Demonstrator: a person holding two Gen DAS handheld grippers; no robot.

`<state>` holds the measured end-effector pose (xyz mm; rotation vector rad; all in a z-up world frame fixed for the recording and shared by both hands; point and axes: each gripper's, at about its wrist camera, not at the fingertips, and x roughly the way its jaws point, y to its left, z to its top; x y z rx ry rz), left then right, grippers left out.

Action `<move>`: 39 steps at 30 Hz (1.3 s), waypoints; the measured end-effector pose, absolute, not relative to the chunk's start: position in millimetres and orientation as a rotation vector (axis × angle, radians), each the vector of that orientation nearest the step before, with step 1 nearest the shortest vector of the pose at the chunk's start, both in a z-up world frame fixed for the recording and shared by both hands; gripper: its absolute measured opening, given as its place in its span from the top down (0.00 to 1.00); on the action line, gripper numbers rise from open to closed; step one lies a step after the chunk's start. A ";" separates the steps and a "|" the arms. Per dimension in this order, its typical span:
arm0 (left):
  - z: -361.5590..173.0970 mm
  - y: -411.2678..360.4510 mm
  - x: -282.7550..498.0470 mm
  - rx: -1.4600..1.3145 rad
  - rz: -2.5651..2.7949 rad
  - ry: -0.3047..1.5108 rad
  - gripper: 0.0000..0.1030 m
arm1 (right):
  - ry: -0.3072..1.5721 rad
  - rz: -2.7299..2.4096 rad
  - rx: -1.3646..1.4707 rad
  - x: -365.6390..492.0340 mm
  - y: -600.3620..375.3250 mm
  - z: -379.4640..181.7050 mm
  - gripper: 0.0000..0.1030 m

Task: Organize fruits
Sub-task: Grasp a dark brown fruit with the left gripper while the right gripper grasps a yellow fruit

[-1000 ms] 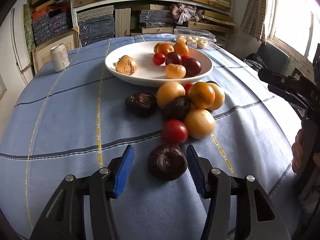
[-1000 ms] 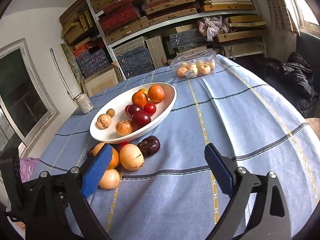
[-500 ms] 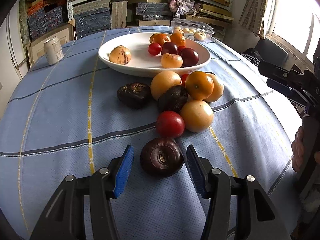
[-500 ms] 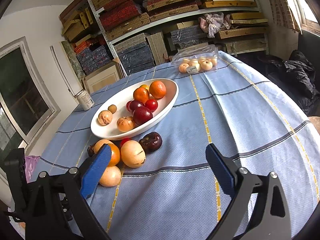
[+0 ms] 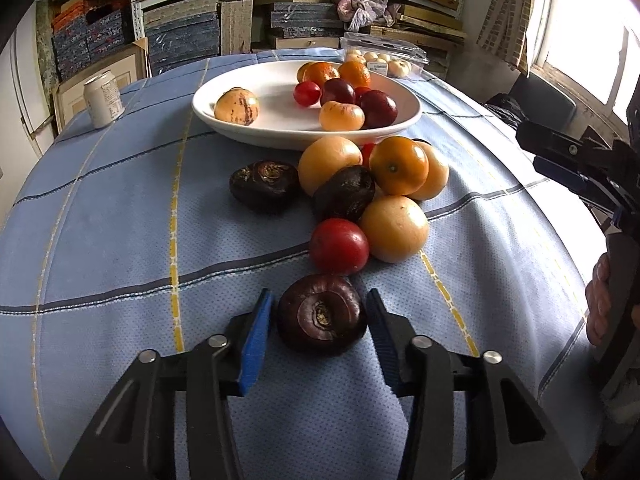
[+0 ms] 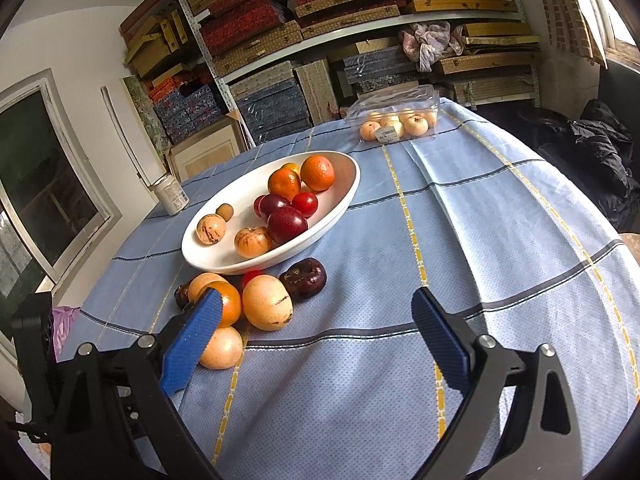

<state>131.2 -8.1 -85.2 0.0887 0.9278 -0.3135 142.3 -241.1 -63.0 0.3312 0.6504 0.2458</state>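
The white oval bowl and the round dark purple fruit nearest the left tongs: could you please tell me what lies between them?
The left wrist view shows a red tomato, another dark fruit and orange-yellow fruits there.

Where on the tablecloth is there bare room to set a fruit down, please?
Bare cloth lies between the can and the dark fruit, and right of the white bowl toward the clamshell box. The fruit pile below the bowl is crowded.
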 end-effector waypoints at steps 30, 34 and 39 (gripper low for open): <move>-81.6 31.6 144.5 0.015 -0.130 0.922 0.58 | 0.805 0.422 -0.045 144.7 -137.6 -82.0 0.42; -82.2 31.1 145.1 0.019 -0.128 0.921 0.58 | 0.826 0.421 -0.062 151.4 -129.3 -87.1 0.43; -82.4 29.2 145.0 0.031 -0.124 0.918 0.58 | 0.842 0.423 -0.073 158.6 -124.5 -91.7 0.43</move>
